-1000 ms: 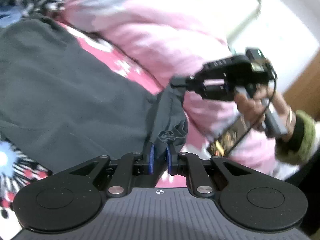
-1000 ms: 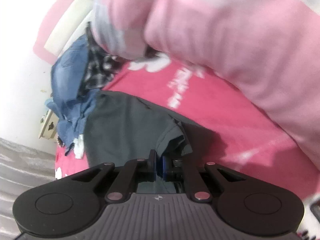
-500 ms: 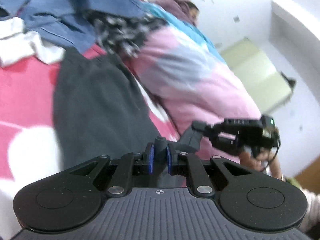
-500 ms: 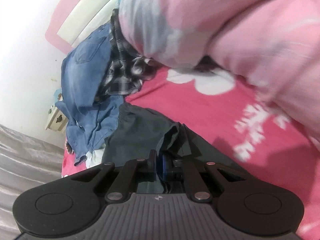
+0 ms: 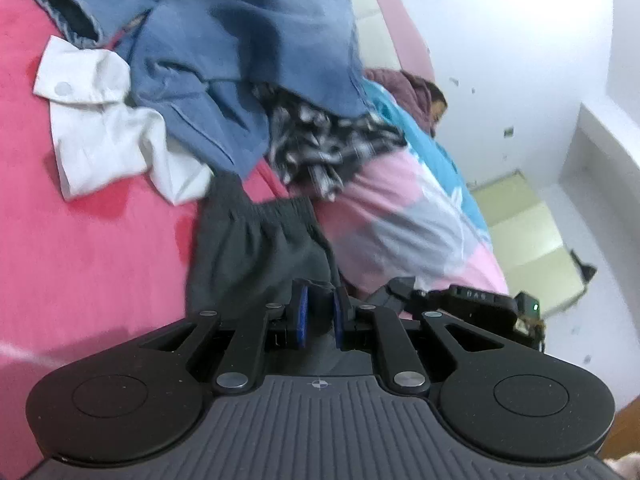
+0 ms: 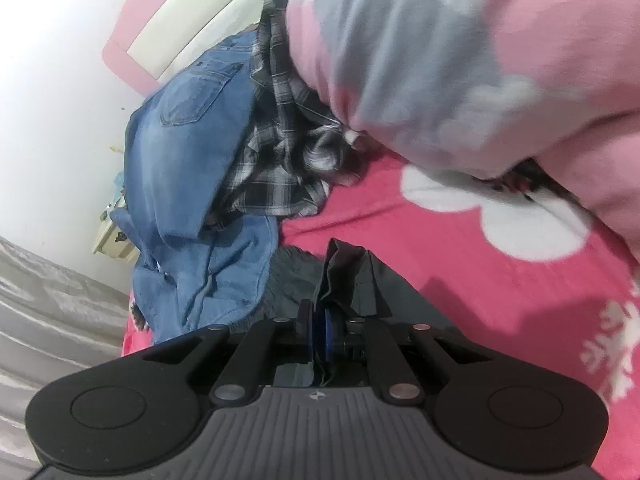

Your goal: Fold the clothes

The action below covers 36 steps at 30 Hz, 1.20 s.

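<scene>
Dark grey garment clamped by both tongs above the pink bed.

The left tongs were clamped on a fold of the dark grey garment; the right tongs were clamped on another edge of it. The garment was spread on the pink bed, near a denim pile, a white garment and a plaid shirt.

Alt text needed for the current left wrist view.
The left gripper pinches an edge of a dark grey garment lying on a pink bedspread. Beyond lie denim clothes, a white garment and a plaid shirt.
</scene>
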Each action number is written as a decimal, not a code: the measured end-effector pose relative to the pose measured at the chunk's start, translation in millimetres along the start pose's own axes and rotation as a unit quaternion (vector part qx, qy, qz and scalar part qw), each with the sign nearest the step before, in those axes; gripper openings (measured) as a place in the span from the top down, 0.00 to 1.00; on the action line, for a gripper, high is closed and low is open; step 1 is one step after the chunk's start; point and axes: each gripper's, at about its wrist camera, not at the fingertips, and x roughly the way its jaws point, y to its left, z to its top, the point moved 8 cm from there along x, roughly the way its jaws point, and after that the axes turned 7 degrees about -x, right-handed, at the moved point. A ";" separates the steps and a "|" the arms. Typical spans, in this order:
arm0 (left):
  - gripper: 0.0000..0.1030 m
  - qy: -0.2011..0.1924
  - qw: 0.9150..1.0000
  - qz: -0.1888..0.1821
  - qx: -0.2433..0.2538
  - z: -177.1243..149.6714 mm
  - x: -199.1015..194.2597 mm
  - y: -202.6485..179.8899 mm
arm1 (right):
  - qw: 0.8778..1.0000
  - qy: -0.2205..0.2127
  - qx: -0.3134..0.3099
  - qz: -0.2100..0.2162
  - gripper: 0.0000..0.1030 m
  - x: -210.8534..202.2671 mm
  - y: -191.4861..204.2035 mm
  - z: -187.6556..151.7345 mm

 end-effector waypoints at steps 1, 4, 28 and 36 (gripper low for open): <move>0.89 -0.002 1.000 0.000 -0.004 3.4 0.0 3.0 | 1.000 -0.001 -0.002 0.001 0.94 3.9 3.6 3.1; 0.89 -0.009 1.000 0.005 -0.015 11.8 0.5 12.9 | 1.000 -0.004 -0.009 0.004 0.94 14.5 11.6 11.8; 0.49 -0.015 0.996 0.017 -0.082 39.5 -11.0 55.7 | 0.991 -0.032 -0.090 0.090 0.47 41.7 25.9 21.3; 0.47 0.002 0.997 0.031 -0.076 32.0 6.8 54.7 | 0.995 -0.005 -0.095 0.010 0.45 68.4 -16.1 27.2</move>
